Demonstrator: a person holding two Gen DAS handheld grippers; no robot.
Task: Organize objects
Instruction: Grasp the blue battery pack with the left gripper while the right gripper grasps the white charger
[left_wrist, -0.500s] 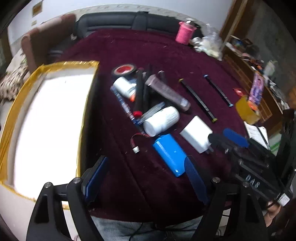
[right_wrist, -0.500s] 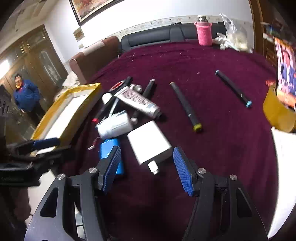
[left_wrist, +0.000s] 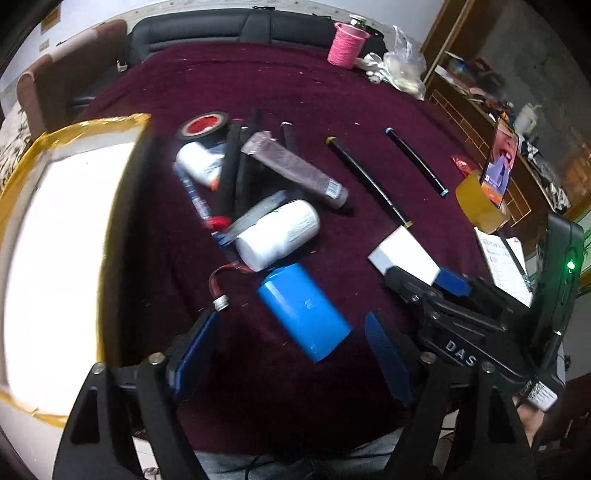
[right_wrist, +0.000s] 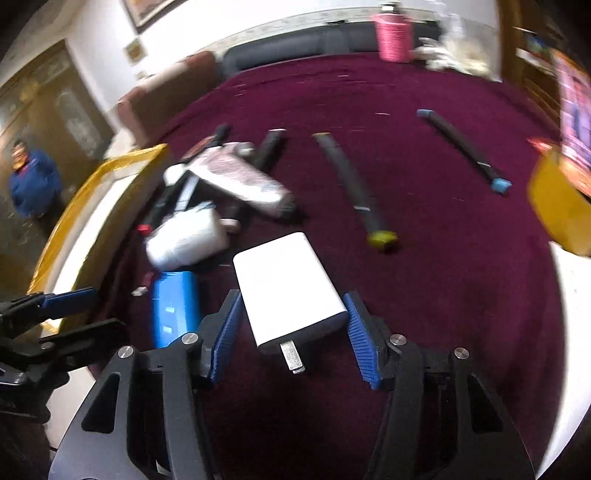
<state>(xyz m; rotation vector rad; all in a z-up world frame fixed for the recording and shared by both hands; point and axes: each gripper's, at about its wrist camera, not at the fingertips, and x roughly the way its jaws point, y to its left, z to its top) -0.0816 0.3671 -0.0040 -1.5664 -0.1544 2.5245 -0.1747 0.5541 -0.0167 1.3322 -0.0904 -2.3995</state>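
White charger (right_wrist: 290, 284): on desk (right_wrist: 443, 258), straddled by gaping right tongs (right_wrist: 293, 332), ungripped, for pickup. Left tongs (left_wrist: 291, 354): wide open, empty.

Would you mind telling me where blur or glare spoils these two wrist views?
Left wrist view: the inside of the yellow-rimmed box is blown out to plain white, and the pile around the white bottle is slightly smeared. Right wrist view: motion blur softens everything, though the white charger stays readable; both show fisheye bending at the edges.
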